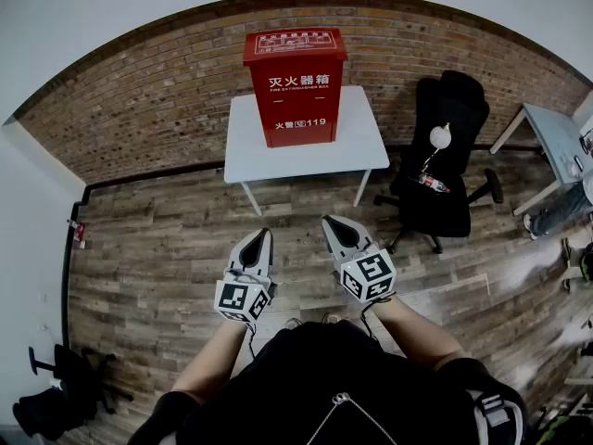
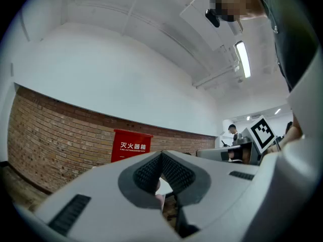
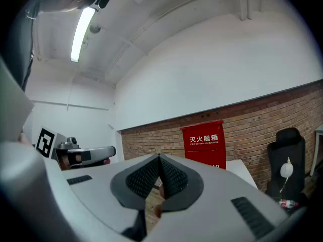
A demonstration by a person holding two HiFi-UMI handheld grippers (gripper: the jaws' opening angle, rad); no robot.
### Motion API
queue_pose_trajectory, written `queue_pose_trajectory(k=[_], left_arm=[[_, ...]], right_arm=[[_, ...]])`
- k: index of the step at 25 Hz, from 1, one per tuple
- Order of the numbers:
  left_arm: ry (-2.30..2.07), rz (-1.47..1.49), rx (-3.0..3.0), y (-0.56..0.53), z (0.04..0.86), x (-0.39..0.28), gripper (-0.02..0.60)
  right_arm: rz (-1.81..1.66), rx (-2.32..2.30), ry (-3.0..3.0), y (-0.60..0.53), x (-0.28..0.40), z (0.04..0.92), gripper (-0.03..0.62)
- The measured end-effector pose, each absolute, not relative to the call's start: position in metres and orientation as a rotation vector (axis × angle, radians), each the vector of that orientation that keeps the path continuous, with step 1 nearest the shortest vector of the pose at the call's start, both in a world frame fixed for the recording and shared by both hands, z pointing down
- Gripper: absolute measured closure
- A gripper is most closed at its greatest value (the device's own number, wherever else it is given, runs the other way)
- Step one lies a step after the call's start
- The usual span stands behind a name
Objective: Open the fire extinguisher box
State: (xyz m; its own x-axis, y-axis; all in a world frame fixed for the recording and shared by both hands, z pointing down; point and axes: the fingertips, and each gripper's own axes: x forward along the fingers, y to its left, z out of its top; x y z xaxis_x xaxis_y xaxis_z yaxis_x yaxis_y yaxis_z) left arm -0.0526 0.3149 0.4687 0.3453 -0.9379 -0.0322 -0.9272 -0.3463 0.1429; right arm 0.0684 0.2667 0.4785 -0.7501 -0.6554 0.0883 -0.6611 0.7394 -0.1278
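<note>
A red fire extinguisher box (image 1: pixel 295 86) with white lettering stands upright on a white table (image 1: pixel 361 146) against the brick wall, its lid down. It also shows as a red box (image 2: pixel 130 146) in the left gripper view and as a red box (image 3: pixel 204 143) in the right gripper view. My left gripper (image 1: pixel 266 234) and right gripper (image 1: pixel 326 221) hover side by side over the wooden floor, well short of the table. Both are shut with nothing between the jaws. The left gripper (image 2: pixel 161 155) and the right gripper (image 3: pixel 159 158) point toward the box.
A black office chair (image 1: pixel 443 156) with a bottle on its seat stands right of the table. A grey desk (image 1: pixel 556 142) sits at the far right. Dark gear (image 1: pixel 65 387) lies on the floor at the lower left. Wooden floor lies between me and the table.
</note>
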Motion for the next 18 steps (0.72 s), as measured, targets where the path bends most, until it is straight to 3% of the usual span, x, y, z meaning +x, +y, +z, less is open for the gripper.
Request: queue_pose_trajectory(k=[18], left_arm=[[-1.686,-0.166,2.506,0.286,0.476,-0.076,0.534]], right_arm=[[0.242,1.176,-2.853,0.242,0.055,0.486,0.576]])
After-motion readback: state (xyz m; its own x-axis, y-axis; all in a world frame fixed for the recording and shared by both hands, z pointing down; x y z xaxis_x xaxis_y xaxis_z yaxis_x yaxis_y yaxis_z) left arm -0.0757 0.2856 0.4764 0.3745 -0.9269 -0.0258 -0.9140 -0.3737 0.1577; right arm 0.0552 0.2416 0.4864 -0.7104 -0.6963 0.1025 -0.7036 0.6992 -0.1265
